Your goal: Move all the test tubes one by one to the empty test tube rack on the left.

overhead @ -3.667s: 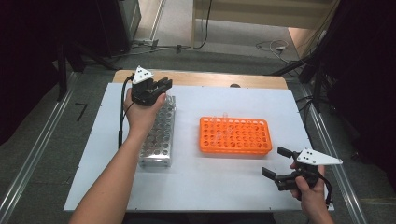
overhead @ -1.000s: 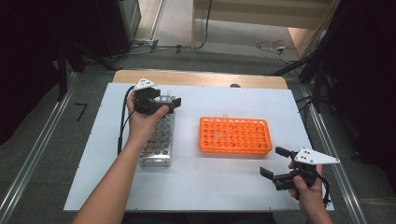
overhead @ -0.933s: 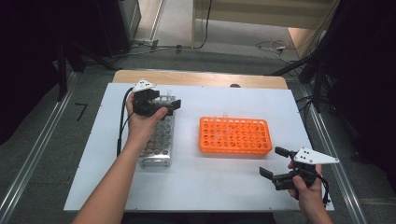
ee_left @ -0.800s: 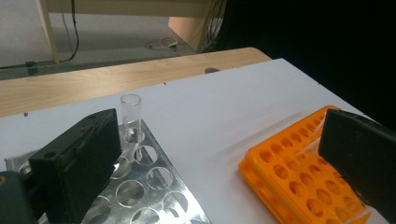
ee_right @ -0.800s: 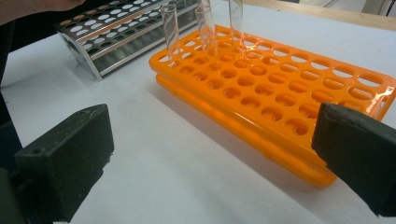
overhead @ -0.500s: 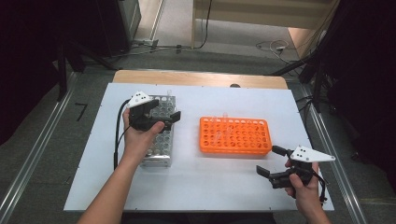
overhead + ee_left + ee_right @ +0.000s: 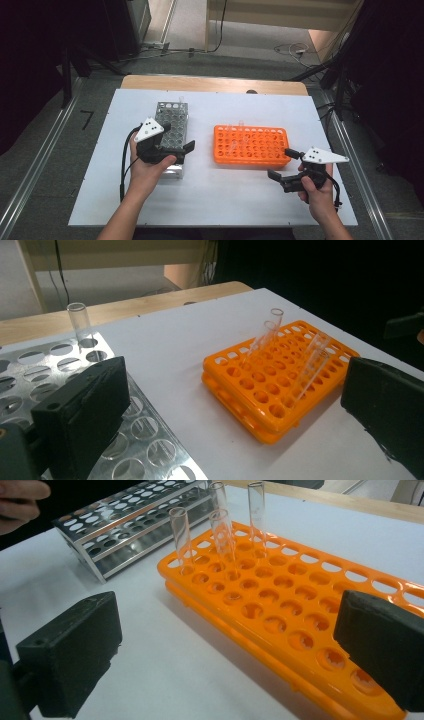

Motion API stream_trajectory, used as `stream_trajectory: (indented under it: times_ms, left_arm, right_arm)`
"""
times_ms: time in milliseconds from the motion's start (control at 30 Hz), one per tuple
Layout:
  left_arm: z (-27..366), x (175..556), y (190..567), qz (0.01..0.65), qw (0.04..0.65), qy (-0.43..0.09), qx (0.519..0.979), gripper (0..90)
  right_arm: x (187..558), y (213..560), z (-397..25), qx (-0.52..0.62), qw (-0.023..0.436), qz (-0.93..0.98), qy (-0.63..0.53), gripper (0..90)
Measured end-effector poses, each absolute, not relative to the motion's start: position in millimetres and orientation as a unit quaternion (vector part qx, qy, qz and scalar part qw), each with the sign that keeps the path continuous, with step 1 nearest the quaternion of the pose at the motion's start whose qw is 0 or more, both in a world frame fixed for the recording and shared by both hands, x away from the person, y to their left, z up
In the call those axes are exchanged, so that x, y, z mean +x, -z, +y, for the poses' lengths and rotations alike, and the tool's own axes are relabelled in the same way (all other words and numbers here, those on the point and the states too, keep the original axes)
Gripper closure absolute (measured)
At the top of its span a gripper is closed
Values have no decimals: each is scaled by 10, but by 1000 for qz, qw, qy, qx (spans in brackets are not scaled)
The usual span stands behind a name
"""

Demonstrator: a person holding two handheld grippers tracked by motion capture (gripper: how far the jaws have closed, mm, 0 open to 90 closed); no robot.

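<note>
A white table (image 7: 215,200) is carrying two racks side by side: a metal rack (image 7: 172,120) toward the left and an orange rack (image 7: 250,146) toward the right, the two standing apart with bare surface between them. The orange rack is lying with its long axis across the table, the metal one running front to back. The left gripper (image 7: 177,149) is hovering over the near end of the metal rack, its jaws spread wide and holding nothing, and pointing rightward toward the orange rack. The right gripper (image 7: 282,167) is waiting just in front of the orange rack's near right corner, jaws likewise gaping and empty. Four clear test tubes (image 7: 222,530) are standing, slightly tilted, in the orange rack's far left holes, so they are lying nearer the left gripper than the right. A single tube (image 7: 80,322) is standing upright at the metal rack's far end, away from both grippers.
</note>
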State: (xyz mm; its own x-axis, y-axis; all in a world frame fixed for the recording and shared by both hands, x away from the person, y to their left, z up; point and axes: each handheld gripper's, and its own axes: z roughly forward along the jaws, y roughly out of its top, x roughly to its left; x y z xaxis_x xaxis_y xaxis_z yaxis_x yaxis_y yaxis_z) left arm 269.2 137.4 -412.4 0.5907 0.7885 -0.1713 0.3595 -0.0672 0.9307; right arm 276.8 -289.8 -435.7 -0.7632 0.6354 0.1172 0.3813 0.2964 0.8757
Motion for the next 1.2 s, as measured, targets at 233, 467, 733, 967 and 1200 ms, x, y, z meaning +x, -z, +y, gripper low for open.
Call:
stream_trajectory:
  times_ms: [233, 467, 733, 967, 1200]
  left_arm:
    - [1368, 2505, 4170, 407, 552, -188, 703, 0]
    - [1367, 2386, 4195, 401, 558, -183, 703, 0]
    - [1331, 2326, 4249, 396, 558, -179, 707, 0]
    - [1314, 2329, 4258, 394, 559, -172, 709, 0]
    - [1310, 2337, 4274, 394, 560, -170, 709, 0]
  right_arm:
    - [2895, 4334, -2758, 320, 125, 796, -498, 0]
    - [3054, 4356, -2586, 319, 120, 797, -499, 0]
    - [3220, 4467, -2359, 333, 113, 802, -482, 145]
    - [3341, 4579, -2233, 357, 114, 800, -468, 415]
    - [3392, 4674, -2107, 359, 113, 806, -458, 582]
